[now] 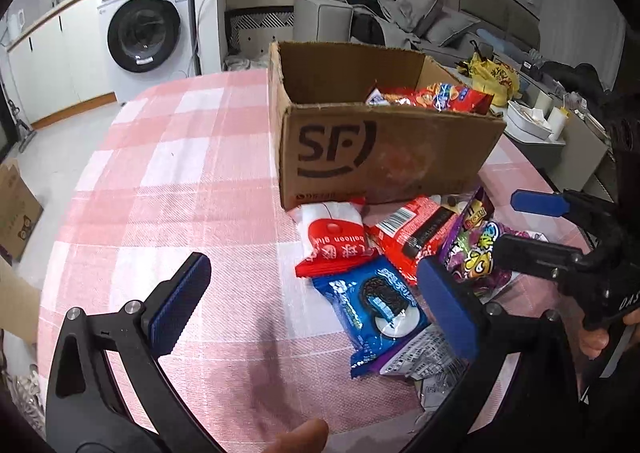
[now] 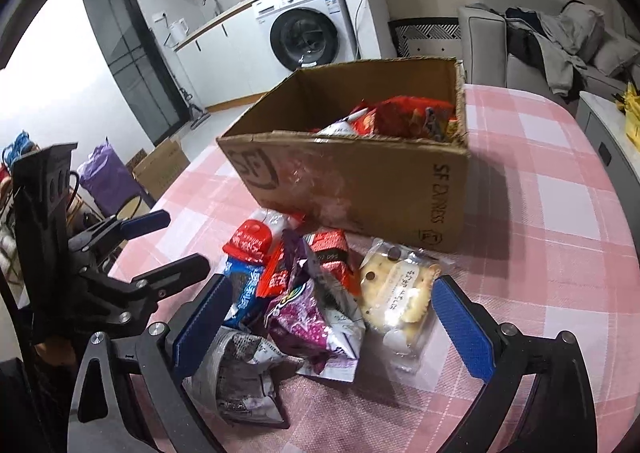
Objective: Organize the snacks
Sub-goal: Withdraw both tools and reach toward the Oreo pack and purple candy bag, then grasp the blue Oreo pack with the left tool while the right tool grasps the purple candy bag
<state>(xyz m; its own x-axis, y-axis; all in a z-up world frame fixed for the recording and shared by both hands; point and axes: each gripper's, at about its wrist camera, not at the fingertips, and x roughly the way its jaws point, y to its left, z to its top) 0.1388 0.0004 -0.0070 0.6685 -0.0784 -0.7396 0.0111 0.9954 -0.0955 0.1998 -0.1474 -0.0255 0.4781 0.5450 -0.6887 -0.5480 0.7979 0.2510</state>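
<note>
Both the left gripper (image 1: pixel 316 295) and the right gripper (image 2: pixel 332 317) hang with jaws spread wide and empty over the snack pile (image 2: pixel 304 293) heaped just before the cardboard box (image 2: pixel 360 189), likely poised to pick packets for boxing.

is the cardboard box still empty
No, the cardboard box already holds red snack bags piled against its far right side.
</note>
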